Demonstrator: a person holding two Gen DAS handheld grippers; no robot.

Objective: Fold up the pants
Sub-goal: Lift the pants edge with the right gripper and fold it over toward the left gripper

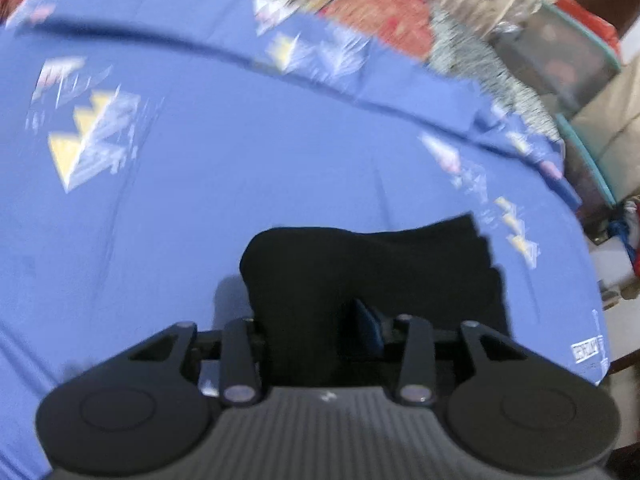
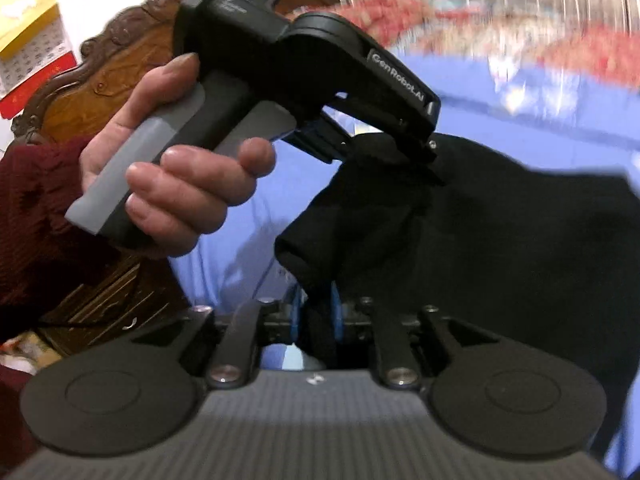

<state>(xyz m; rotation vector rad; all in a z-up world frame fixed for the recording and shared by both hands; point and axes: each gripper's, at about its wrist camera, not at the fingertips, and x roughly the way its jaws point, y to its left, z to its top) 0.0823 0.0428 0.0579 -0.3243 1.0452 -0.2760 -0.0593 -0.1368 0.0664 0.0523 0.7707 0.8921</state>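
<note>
Your black pants (image 2: 480,240) lie bunched on the blue bed sheet (image 1: 200,200), filling the lower centre of the left wrist view and the centre and right of the right wrist view.

Right tongs (image 2: 316,316): clenched on a hanging fold of the pants, with the blue pads (image 2: 335,312) at the lower centre of the frame pressing the cloth from both sides. In my judgement this grip keeps one edge lifted so the fabric can be carried over itself.

Left tongs (image 2: 434,162): in the right wrist view their tip meets the top of the raised cloth at upper centre, held by your left hand (image 2: 168,160) at the left of the frame, dark red sleeve (image 2: 36,220) behind it. In the left wrist view one blue pad (image 1: 370,322) shows beside the cloth with fabric between the jaws; I cannot tell whether the pads press it or have let go.

Both tools sit on the same gathered end, which suggests a fold being laid down. Both frames are blurred.

Containers: a clear storage bin with a teal rim (image 1: 560,56) stands at the upper right of the left wrist view; its contents are too blurred to identify.
</note>
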